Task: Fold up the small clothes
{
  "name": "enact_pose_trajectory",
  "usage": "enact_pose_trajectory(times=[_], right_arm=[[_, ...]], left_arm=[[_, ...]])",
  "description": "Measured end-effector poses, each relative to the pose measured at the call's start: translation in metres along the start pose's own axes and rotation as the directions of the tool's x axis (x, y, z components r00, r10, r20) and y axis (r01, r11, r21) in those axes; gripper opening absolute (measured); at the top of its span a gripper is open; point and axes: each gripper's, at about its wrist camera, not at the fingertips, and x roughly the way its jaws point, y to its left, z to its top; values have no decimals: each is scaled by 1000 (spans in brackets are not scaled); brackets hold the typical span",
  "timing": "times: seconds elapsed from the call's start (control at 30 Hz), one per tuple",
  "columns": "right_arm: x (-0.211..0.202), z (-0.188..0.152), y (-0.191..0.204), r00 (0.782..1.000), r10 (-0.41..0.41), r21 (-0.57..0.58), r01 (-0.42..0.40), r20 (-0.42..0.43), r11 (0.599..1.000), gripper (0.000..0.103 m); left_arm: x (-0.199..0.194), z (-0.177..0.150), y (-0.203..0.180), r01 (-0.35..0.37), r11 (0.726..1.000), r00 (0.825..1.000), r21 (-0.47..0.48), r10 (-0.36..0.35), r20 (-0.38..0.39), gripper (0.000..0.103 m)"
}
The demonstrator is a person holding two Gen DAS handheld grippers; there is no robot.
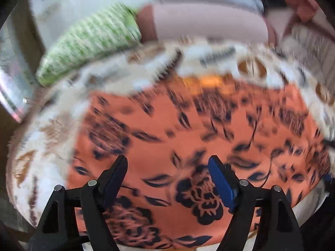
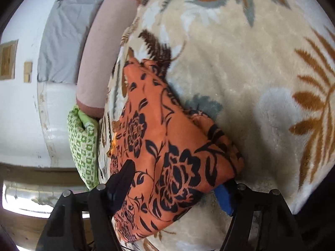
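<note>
Garments: one orange cloth point(image 2: 167, 146) with a black flower print, folded into a thick pad; seen spread wide in the blurred left wrist view point(image 1: 188, 129).
Where it lies: on a cream blanket point(image 2: 240, 62) with brown and grey leaves, near the blanket's edge.
Blankets: one.
Pillows: one pink bolster point(image 2: 98, 58) along the blanket's edge; one green-checked cushion point(image 2: 83, 146) touching the bolster's end; one grey pillow point(image 2: 62, 41) beyond the bolster.
Grippers: two, each with two black fingers and blue pads.
Left gripper point(image 1: 168, 177): jaws stand wide apart above the cloth, nothing between the pads; whether the tips touch the fabric I cannot tell, since the view is smeared.
Right gripper point(image 2: 178, 188): jaws wide, one on each side of the cloth's near end. The left finger point(image 2: 123, 179) lies against the fabric's edge; the blue pad point(image 2: 224, 198) of the other sits under the folded corner. Whether the pads press the cloth I cannot tell.
Wall: white, with two small wooden squares point(image 2: 8, 58) on it.
</note>
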Motion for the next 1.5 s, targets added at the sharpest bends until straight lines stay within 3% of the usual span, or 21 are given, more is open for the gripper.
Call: enact_pose_trajectory(times=[0.03, 0.07, 0.17, 0.2, 0.23, 0.33, 0.4, 0.5, 0.57, 0.6, 0.67, 0.77, 0.83, 0.97, 1.03, 1.13, 1.17, 1.2, 1.3, 1.4, 1.5], right_arm=[[0, 1, 2, 1000, -6, -7, 6, -1, 1000, 78], [2, 2, 6, 1000, -15, -24, 15, -4, 1000, 78], [7, 4, 12, 1000, -21, -45, 20, -23, 999, 68], [8, 4, 16, 999, -23, -61, 20, -41, 998, 34], [9, 3, 19, 998, -39, -76, 35, -51, 996, 18], [12, 1, 29, 993, -109, -138, 102, -47, 985, 22], [18, 2, 22, 988, -146, -105, 140, -49, 985, 32], [23, 3, 24, 991, -130, -133, 123, -39, 983, 32], [21, 1, 40, 991, -133, -203, 125, -24, 971, 14], [16, -3, 57, 991, -136, -260, 132, 2, 957, 14], [3, -16, 100, 992, -120, -387, 129, 49, 913, 13], [-4, -47, 165, 993, -85, -549, 117, 84, 827, 13], [0, -82, 210, 996, -46, -655, 86, 77, 751, 13], [36, -171, 277, 999, -21, -816, -7, -24, 578, 13], [73, -214, 289, 994, -73, -864, -35, -82, 502, 13], [167, -265, 271, 944, -277, -907, -50, -180, 419, 13], [203, -278, 253, 896, -394, -917, -33, -203, 397, 13], [216, -280, 240, 887, -406, -903, -26, -219, 430, 15], [193, -278, 257, 913, -350, -899, -38, -208, 435, 13], [170, -276, 274, 930, -323, -918, -37, -176, 394, 13], [177, -303, 288, 917, -367, -954, -44, -157, 297, 26]], left_arm=[[17, -3, -3, -3, 1000, 999, 14, 4, -52, 84], [19, -7, -3, -21, 1000, 1000, 7, 21, -5, 90], [11, -3, 1, -13, 1000, 1000, -15, 12, -8, 83], [2, -1, 4, 5, 1000, 1000, -23, -5, 0, 81], [-7, 1, 6, 16, 999, 1000, -28, -15, 22, 81], [-21, -1, 8, 41, 999, 995, -25, -38, 89, 81], [5, -7, 3, 36, 999, 999, 2, -36, -7, 82], [15, -15, 2, 12, 999, 1000, 39, -12, 7, 90], [14, -10, 9, 49, 999, 999, 18, -48, -24, 89], [12, -10, 11, 66, 998, 998, 15, -66, -23, 89], [-2, -12, 27, 125, 992, 992, -31, -125, 4, 78], [-33, -17, 67, 184, 969, 981, -165, -171, 90, 76], [-68, -29, 112, 182, 947, 973, -264, -135, 187, 76], [-113, -66, 196, 124, 897, 968, -424, -15, 252, 76], [-124, -87, 233, 87, 862, 968, -499, 44, 246, 76], [-129, -118, 271, 54, 812, 975, -582, 84, 207, 76], [-128, -124, 276, 55, 803, 976, -594, 82, 202, 76], [-127, -131, 281, 55, 796, 979, -602, 76, 189, 76], [-127, -144, 287, 42, 792, 978, -609, 91, 186, 76], [-118, -141, 286, 66, 796, 979, -601, 64, 192, 76], [-119, -133, 280, 92, 805, 976, -586, 45, 215, 76]])
